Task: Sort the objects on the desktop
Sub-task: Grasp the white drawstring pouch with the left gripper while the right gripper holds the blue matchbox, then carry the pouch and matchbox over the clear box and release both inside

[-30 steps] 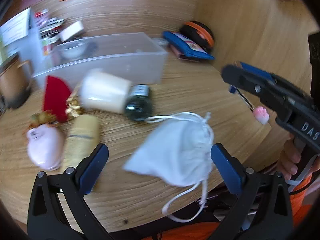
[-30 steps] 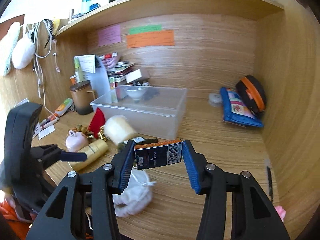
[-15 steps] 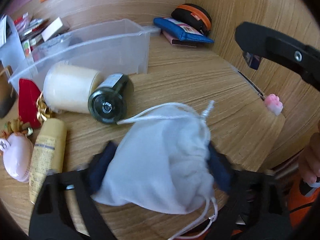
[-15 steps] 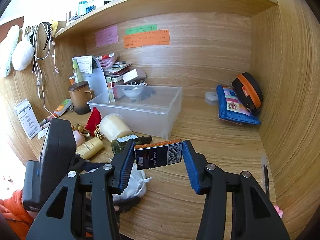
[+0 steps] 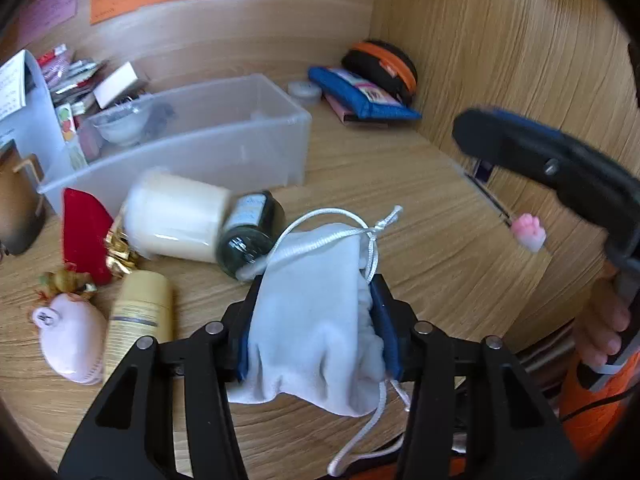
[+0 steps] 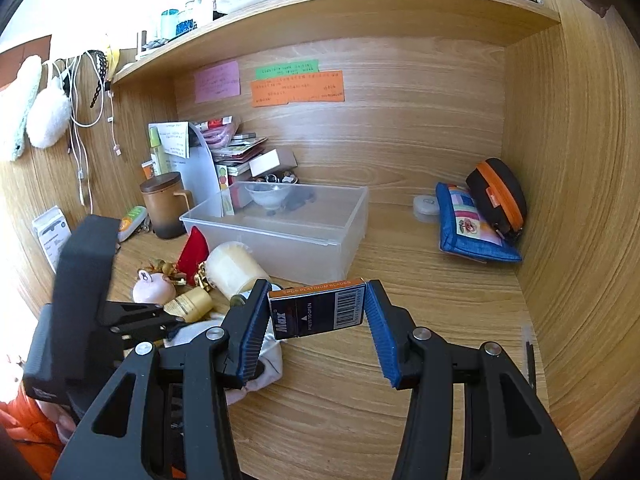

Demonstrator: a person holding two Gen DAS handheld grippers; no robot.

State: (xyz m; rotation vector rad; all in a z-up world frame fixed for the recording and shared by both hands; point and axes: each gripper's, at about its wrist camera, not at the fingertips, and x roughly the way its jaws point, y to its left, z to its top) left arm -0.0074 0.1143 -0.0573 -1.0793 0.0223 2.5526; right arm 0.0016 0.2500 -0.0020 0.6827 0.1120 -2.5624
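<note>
Here the white drawstring pouch [image 5: 320,312] is pinched between the blue pads of the left tool [image 5: 316,328], whose jaws are closing on it, low over the wooden tabletop [image 5: 420,208]. A small dark box of blades [image 6: 318,314] is clamped endwise in the right tool [image 6: 316,316]. Just beyond the pouch, a cream jar [image 5: 176,216] and a dark green bottle [image 5: 248,232] are seen lying on their sides before the clear plastic bin [image 5: 224,148].

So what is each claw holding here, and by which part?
Left claw: closing on the white drawstring pouch, pads against its sides. Right claw: the small blade box, gripped by its two short ends.
</note>
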